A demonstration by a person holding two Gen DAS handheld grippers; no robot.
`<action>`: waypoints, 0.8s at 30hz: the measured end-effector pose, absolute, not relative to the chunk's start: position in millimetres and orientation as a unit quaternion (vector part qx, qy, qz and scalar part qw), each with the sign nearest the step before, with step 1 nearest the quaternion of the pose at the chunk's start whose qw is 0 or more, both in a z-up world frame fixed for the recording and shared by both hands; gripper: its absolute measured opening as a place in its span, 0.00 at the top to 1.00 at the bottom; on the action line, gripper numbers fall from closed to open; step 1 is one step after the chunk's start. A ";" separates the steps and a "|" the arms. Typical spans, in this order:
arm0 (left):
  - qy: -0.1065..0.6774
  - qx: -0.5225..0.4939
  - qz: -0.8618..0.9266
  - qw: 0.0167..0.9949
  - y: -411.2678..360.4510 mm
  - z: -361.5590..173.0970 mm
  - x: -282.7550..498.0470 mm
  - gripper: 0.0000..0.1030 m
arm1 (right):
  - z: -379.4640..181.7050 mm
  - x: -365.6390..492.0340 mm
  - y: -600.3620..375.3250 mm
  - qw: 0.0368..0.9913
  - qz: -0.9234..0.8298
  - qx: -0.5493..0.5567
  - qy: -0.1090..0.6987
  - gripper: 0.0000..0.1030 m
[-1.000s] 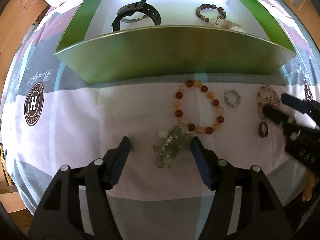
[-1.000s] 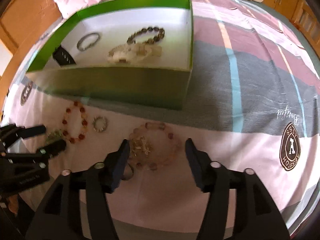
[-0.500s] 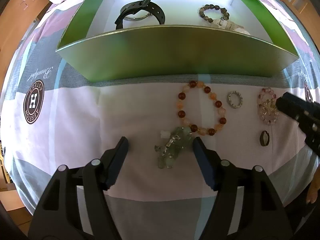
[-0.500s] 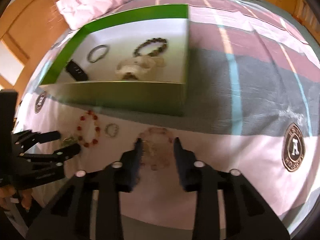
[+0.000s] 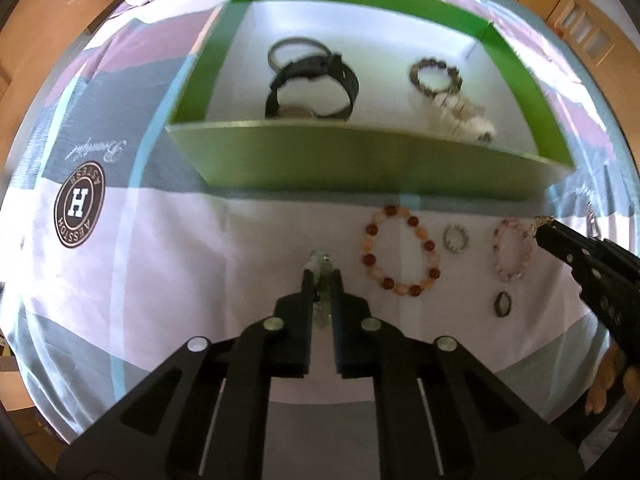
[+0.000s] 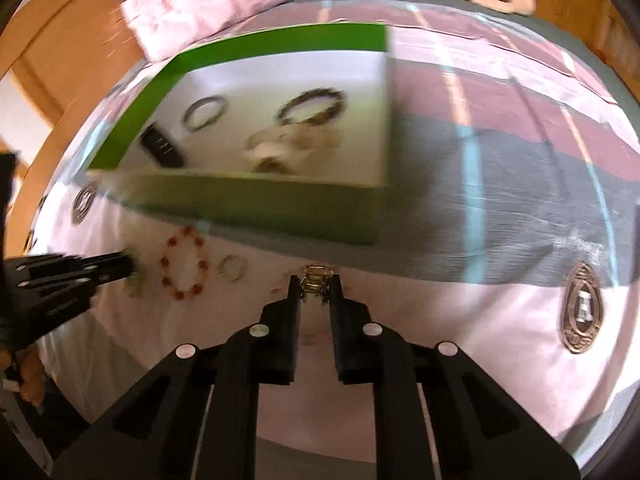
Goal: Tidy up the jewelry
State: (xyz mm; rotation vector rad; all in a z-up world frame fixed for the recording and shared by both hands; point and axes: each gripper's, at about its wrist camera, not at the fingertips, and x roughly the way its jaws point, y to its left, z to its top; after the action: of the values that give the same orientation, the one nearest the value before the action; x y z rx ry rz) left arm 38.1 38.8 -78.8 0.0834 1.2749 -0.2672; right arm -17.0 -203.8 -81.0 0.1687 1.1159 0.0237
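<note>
My left gripper (image 5: 321,280) is shut on a pale green bead bracelet (image 5: 320,264), held above the bed cloth in front of the green box (image 5: 360,160). My right gripper (image 6: 315,286) is shut on the gold charm (image 6: 316,276) of a pink bead bracelet (image 5: 510,252), which hangs from the jaws. The box holds a black watch (image 5: 312,88), a silver bangle (image 5: 288,46), a dark bead bracelet (image 5: 434,76) and a pale cream bracelet (image 5: 464,116). On the cloth lie a red and orange bead bracelet (image 5: 400,256), a small silver ring (image 5: 456,239) and a dark ring (image 5: 502,304).
The bed is covered with a patchwork cloth of pink, grey and white with round logo prints (image 5: 79,204). A pink pillow (image 6: 216,4) lies behind the box. Wooden furniture stands around the bed edges.
Both grippers have shut, the left on the green bracelet and the right on the pink bracelet's charm, and both have lifted upward from the cloth.
</note>
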 end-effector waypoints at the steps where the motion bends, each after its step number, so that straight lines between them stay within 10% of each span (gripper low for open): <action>1: 0.591 0.037 -0.125 0.796 41.5 -76.0 39.6 0.92 | -84.6 -15.4 -212.8 0.840 -0.011 0.085 0.536 0.86; 24: 0.617 0.053 -0.110 0.777 32.1 -102.6 37.6 0.69 | -89.2 -12.0 -230.4 0.843 -0.098 0.061 0.526 0.75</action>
State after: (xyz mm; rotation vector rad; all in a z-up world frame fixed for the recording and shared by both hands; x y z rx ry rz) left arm 37.6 32.1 -102.6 0.1145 1.3355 -0.2380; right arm -12.0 -230.4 -89.2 0.1282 1.1107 -0.2065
